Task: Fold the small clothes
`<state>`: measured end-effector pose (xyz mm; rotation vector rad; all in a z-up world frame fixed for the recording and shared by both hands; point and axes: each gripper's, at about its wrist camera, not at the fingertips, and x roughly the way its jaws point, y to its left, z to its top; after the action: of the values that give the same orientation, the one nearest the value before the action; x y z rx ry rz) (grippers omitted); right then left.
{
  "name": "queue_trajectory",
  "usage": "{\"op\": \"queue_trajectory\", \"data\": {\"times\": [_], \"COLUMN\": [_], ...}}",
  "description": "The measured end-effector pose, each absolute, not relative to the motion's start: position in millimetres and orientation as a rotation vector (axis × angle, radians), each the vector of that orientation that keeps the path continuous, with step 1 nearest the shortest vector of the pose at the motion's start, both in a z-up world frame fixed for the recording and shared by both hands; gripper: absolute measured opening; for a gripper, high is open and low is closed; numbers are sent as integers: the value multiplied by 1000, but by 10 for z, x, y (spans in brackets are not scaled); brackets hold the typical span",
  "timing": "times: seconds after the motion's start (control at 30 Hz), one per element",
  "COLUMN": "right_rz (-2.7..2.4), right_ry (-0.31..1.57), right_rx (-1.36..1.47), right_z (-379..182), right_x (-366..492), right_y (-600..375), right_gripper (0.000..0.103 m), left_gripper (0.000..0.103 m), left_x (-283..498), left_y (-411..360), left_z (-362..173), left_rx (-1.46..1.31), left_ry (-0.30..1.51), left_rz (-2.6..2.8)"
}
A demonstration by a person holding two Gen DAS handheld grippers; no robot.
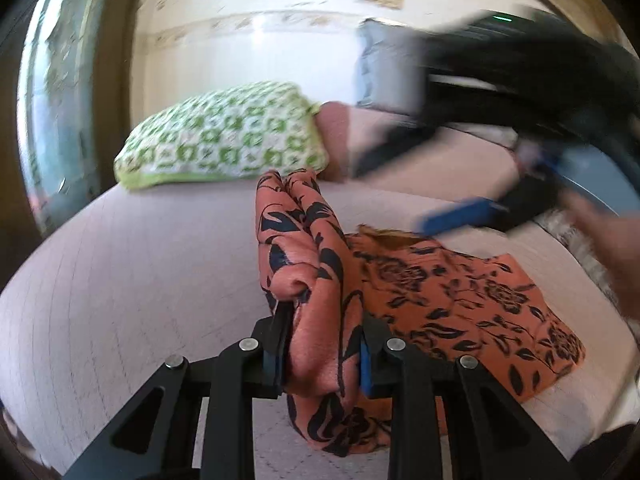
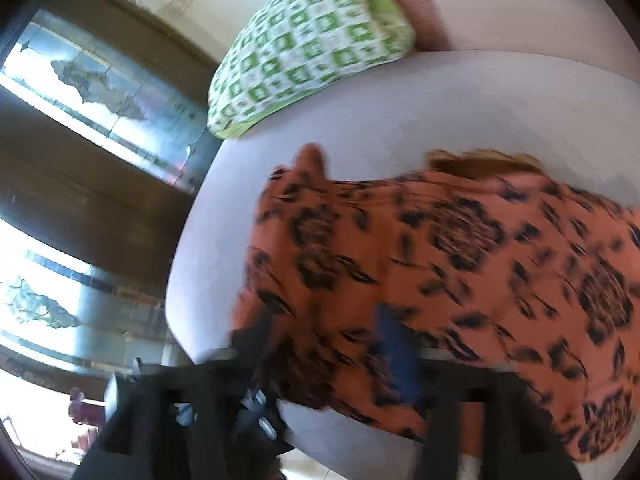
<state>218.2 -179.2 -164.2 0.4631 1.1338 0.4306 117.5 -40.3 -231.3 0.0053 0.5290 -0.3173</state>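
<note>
An orange cloth with black flower print (image 1: 452, 292) lies on the pale pink bed (image 1: 140, 264). My left gripper (image 1: 324, 340) is shut on a bunched fold of it (image 1: 316, 264) and holds that fold up above the bed. In the left wrist view my right gripper (image 1: 452, 216) is a blurred black and blue shape over the far edge of the cloth. In the right wrist view the cloth (image 2: 460, 256) fills the middle, and my right gripper (image 2: 332, 344) is blurred with cloth between its fingers.
A green and white checked pillow (image 1: 224, 136) lies at the head of the bed, next to a pink one (image 1: 336, 136). A dark window frame (image 2: 100, 184) runs along the bed's left side. A white wall (image 1: 256, 52) stands behind.
</note>
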Motion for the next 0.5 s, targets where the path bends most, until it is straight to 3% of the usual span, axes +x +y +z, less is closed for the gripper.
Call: {"op": "queue_trajectory", "data": {"times": [0.33, 0.37, 0.47, 0.5], "right_rz": [285, 240, 187, 174], "right_ry": [1194, 1165, 1122, 1115], "right_rx": [398, 397, 404, 409], "right_z": [-1783, -1790, -1821, -1844], "right_x": [2517, 2497, 2451, 2432], "right_y": [-1697, -1758, -1977, -2068], "right_gripper": [75, 72, 22, 21], "left_gripper": [27, 27, 27, 27], "left_x": [913, 899, 883, 887], "left_y": [-758, -779, -831, -864], "left_z": [-2317, -2326, -2338, -2345], "left_rx": [117, 125, 126, 121], "left_ry": [479, 477, 488, 500], "left_rz": [-461, -468, -510, -531]}}
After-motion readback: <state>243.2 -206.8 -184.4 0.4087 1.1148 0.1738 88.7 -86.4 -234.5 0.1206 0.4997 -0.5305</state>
